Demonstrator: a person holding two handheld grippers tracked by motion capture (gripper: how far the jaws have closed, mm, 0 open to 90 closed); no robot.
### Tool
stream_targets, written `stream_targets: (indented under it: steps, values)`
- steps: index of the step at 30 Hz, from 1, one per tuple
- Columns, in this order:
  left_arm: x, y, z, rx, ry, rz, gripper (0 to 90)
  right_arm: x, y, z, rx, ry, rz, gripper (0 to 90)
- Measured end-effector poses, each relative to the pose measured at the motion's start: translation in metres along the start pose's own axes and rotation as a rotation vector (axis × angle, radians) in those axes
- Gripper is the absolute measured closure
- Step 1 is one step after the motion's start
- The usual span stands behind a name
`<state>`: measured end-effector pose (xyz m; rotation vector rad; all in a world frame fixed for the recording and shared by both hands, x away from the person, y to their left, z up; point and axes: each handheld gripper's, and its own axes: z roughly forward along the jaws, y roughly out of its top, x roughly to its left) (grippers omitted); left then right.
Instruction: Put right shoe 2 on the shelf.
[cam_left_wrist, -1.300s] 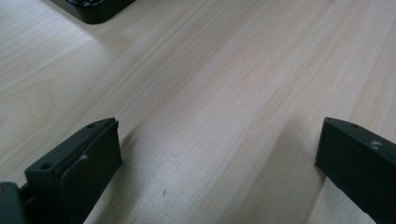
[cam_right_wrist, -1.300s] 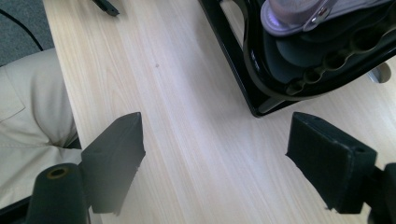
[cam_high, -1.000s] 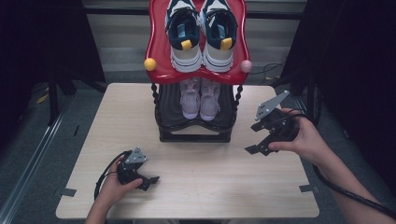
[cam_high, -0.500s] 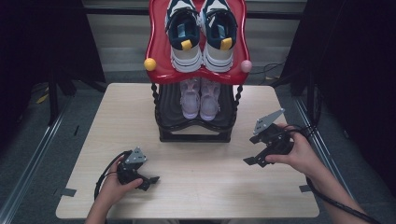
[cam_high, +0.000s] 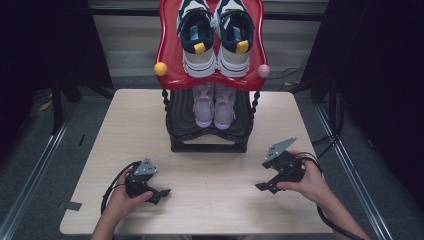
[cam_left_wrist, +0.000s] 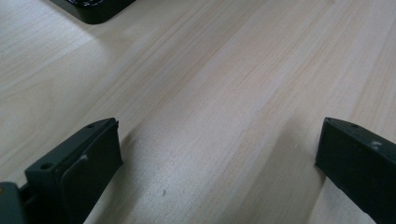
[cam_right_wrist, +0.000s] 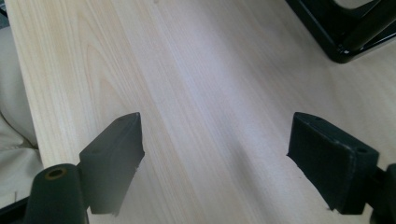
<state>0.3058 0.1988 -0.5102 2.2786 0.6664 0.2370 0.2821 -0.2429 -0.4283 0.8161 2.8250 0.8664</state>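
Observation:
A two-tier shoe rack (cam_high: 209, 142) stands at the back middle of the light wooden table (cam_high: 210, 200). Its red top shelf (cam_high: 170, 50) carries a pair of navy and white sneakers (cam_high: 215, 37). On the black lower shelf sits a pair of pale pink shoes (cam_high: 214, 105). My left gripper (cam_high: 159, 194) rests low on the table at the front left, open, with bare wood between its jaws (cam_left_wrist: 215, 154). My right gripper (cam_high: 264, 186) is at the front right, open over bare wood (cam_right_wrist: 215, 154). A corner of the rack's black base (cam_right_wrist: 345, 42) lies ahead of it.
A yellow ball (cam_high: 160, 69) and a pink ball (cam_high: 263, 70) cap the red shelf's front corners. Black cables trail from both grippers. The table's front edge is close behind the hands. Dark curtains and metal floor rails flank the table.
My right gripper has come down from beside the rack toward the person and now sits low over the front right of the table. The left gripper has stayed put.

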Motion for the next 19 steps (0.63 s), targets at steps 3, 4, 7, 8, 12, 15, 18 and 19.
stream_targets:
  steps: [3,4,7,8,12,15,18,19]
  values:
    - [0.0,0.0,0.0,0.0,0.0,0.0,0.0,0.001,-0.008,0.009,-0.009,-0.009,0.002,17.5]
    - [0.0,0.0,0.0,0.0,0.0,0.0,0.0,0.002,-0.01,0.011,-0.006,-0.013,0.001,17.5]
    - [0.0,0.0,0.0,0.0,0.0,0.0,0.0,0.004,-0.016,0.018,-0.025,-0.029,0.003,17.5]
    - [0.0,0.0,0.0,0.0,0.0,0.0,0.0,0.005,-0.018,0.019,-0.029,-0.017,0.023,17.3]
    - [0.0,0.0,0.0,0.0,0.0,0.0,0.0,0.007,-0.025,0.029,-0.043,-0.032,0.012,15.6]
    - [0.0,0.0,0.0,0.0,0.0,0.0,0.0,0.008,-0.029,0.034,-0.034,-0.043,0.009,15.6]
    - [0.0,0.0,0.0,0.0,0.0,0.0,0.0,0.009,-0.032,0.037,-0.045,-0.06,0.007,15.6]
    - [0.0,0.0,0.0,0.0,0.0,0.0,0.0,0.009,-0.034,0.039,-0.047,-0.064,0.006,15.6]
